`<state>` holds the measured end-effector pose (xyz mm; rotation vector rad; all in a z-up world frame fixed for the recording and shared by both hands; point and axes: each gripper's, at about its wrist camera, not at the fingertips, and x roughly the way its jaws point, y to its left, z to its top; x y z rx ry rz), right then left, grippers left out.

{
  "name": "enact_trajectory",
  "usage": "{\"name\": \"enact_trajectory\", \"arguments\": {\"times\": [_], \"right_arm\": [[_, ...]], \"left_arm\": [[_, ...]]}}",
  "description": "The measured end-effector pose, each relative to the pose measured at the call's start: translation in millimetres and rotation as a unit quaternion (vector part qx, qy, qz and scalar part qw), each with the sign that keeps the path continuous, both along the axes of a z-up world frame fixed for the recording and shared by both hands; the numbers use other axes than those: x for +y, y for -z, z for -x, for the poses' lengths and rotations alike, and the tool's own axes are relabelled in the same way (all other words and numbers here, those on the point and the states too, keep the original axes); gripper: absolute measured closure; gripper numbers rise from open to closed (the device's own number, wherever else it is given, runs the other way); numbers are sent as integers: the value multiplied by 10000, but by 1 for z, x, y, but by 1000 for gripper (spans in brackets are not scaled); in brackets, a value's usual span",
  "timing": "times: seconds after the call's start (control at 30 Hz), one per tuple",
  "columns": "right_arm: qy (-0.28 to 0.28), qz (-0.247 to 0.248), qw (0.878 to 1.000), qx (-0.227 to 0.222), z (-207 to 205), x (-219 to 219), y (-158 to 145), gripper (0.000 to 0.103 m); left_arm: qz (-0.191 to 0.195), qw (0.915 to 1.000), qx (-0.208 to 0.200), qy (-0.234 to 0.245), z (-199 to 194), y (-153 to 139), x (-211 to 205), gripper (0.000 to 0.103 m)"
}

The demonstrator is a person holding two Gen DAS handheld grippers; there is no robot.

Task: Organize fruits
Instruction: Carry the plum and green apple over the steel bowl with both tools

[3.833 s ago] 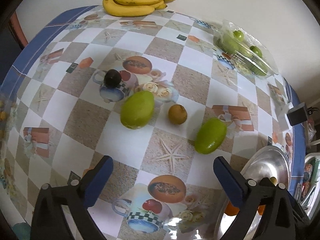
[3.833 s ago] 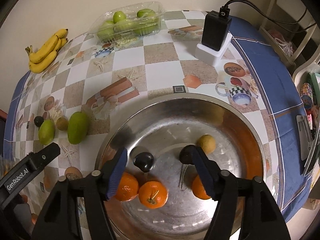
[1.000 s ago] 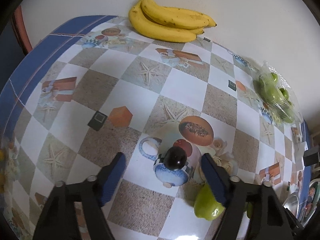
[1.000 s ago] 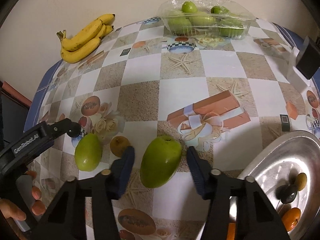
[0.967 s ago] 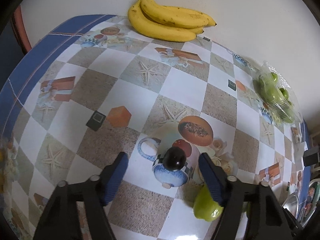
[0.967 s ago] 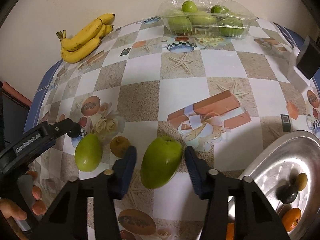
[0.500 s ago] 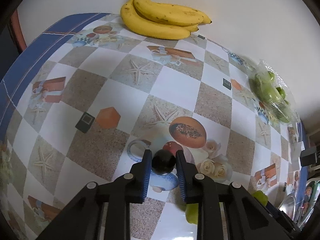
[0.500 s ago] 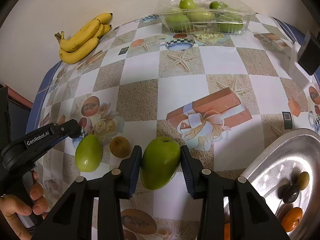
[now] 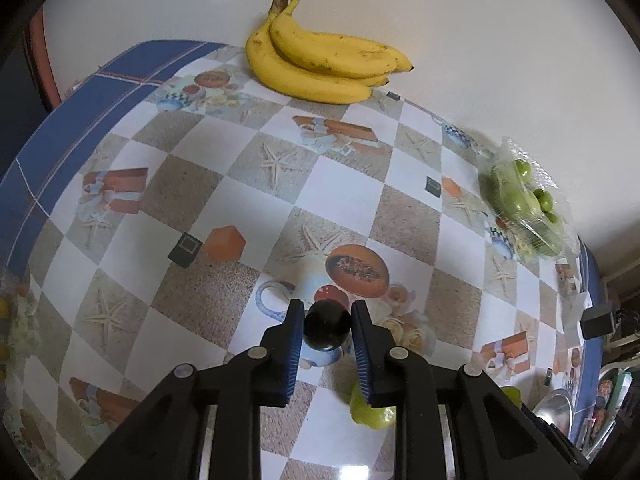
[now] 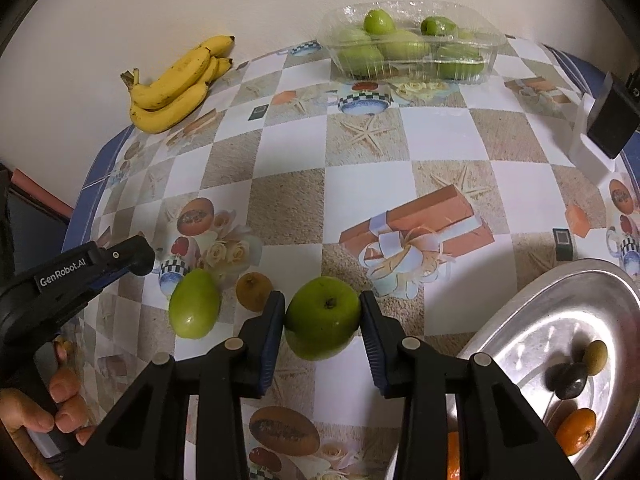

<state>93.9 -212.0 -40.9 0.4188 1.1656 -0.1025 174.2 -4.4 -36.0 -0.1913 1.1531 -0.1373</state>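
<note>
Checkered tablecloth (image 9: 192,288) against white wall: left tongs (image 9: 326,326) clamp dark fruit (image 9: 326,330), right tongs (image 10: 322,322) green fruit (image 10: 322,324)

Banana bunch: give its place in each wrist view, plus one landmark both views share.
Left wrist view: the banana bunch lies top centre, against the wall at the table's far edge.
Right wrist view: the banana bunch lies upper left, by the wall.
Shared landmark: the clear plastic box of green fruit.
</note>
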Motion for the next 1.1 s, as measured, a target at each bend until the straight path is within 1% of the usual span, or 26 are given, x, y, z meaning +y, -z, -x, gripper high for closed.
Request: {"name": "enact_trajectory", "arguments": {"times": [0.13,0.33,0.5,0.8,0.93,1.1], "right_arm": [[-39,187,9998,-101,4,3,-12,64],[-90,484,9988,-75,9,8,-24,64],[-61,459,9989,-93,15,8,-30,64],[-61,561,9983,-127,25,10,-39,64],[-17,609,9980,-149,31,8,-44,64],[10,553,9983,-169,41,9,-47,64]], "left_arm": [[-27,9999,-54,98,5,-8,-7,77],[-129,9996,-109,218,19,-16,-14,77],[-201,9992,-137,309,28,-18,-20,77],[-261,9986,-172,417,41,-21,-28,77],[-193,9986,-165,465,47,-22,-32,77],[-123,9985,-175,499,55,-24,-34,77]]}}
